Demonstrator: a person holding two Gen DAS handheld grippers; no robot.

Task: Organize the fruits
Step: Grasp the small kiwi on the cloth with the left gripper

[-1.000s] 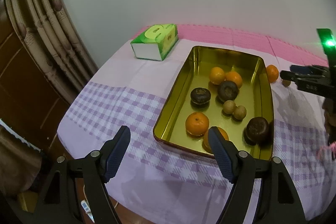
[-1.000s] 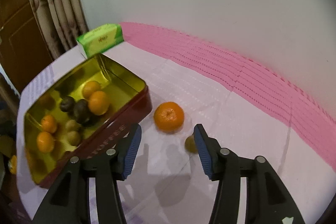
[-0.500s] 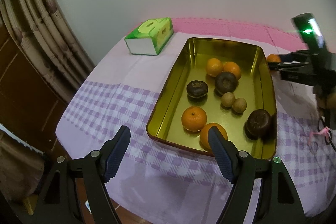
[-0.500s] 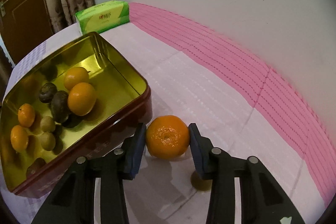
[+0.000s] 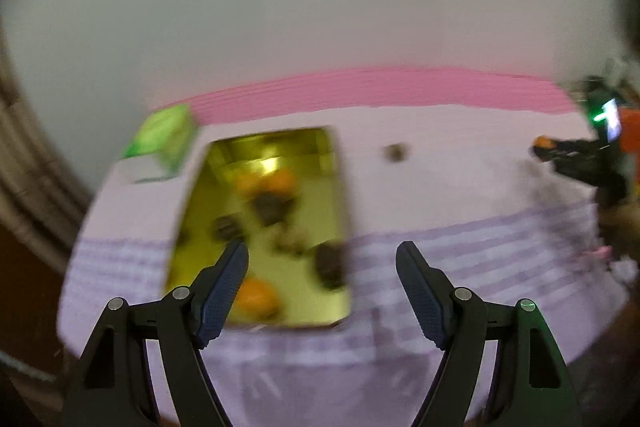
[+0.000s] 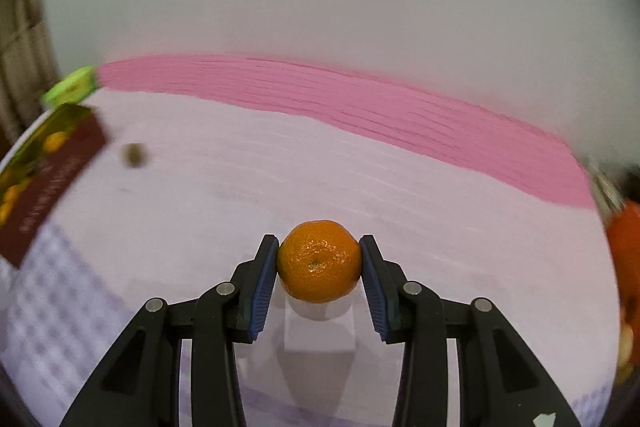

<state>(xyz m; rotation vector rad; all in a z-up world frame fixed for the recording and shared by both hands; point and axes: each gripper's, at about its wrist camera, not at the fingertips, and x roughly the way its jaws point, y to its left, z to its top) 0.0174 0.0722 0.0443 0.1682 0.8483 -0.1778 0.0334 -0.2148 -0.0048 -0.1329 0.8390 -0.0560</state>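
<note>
Left wrist view: blurred all over. Left gripper [image 5: 322, 263] spread wide, fingers [image 5: 224, 287] empty, now hanging over the near right corner of the gold tin [image 5: 340, 187] rather than short of its near wall as a second ago. Inside the tin, several oranges and dark fruits, too smeared to count. Small brown fruit [image 5: 395, 152] alone on the surface [image 5: 460, 187], just right of the tin. Green tissue box [image 5: 164, 137] beside the tin's far left corner. Far right of the tin, the right gripper [image 5: 538, 151] with something orange at its tip.

Right wrist view: right gripper [image 6: 319, 259] narrowed onto the mandarin [image 6: 319, 261], both fingers [image 6: 262, 287] pressed against its sides; a second ago the fruit lay free beside the tin. Mandarin now well right of the tin [image 6: 52, 179], apparently being carried away from it, so perhaps bound elsewhere. Small brown fruit [image 6: 135, 154] just right of the tin, likely next to sort. An orange-red blur [image 6: 626, 247] at the far right edge, unidentifiable. Nothing visible blocking the path.
</note>
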